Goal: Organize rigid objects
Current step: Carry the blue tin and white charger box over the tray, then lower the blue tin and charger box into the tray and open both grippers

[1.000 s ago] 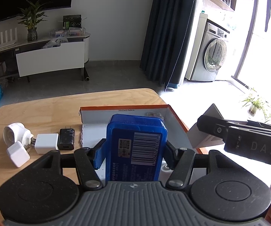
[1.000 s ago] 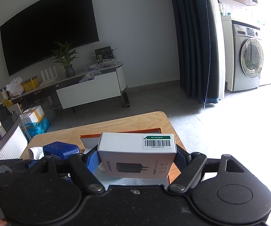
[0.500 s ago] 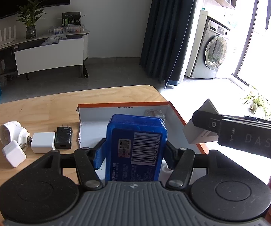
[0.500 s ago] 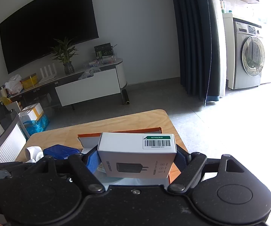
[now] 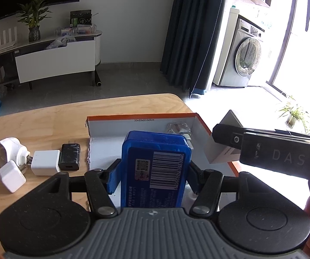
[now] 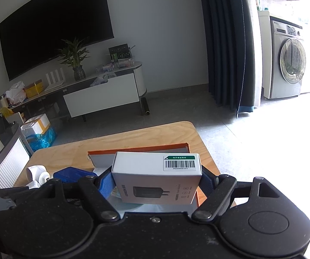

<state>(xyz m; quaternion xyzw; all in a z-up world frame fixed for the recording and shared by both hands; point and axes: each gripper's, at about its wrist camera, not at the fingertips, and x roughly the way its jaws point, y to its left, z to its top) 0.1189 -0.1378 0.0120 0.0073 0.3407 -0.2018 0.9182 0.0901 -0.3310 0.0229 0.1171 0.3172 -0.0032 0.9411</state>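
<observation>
Little has changed: the blue tin (image 5: pixel 155 168) is kept clamped in the left tool (image 5: pixel 154 173) and the white carton (image 6: pixel 157 180) in the right tool (image 6: pixel 156 183), both held over the orange-rimmed tray (image 5: pixel 142 116), so placement is judged imminent.

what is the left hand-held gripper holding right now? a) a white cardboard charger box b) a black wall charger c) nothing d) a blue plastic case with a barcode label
d: in the left wrist view the left hand-held gripper has its blue pads pressed on both sides of the blue plastic case with a barcode label, held over the orange-edged open cardboard box.
</observation>
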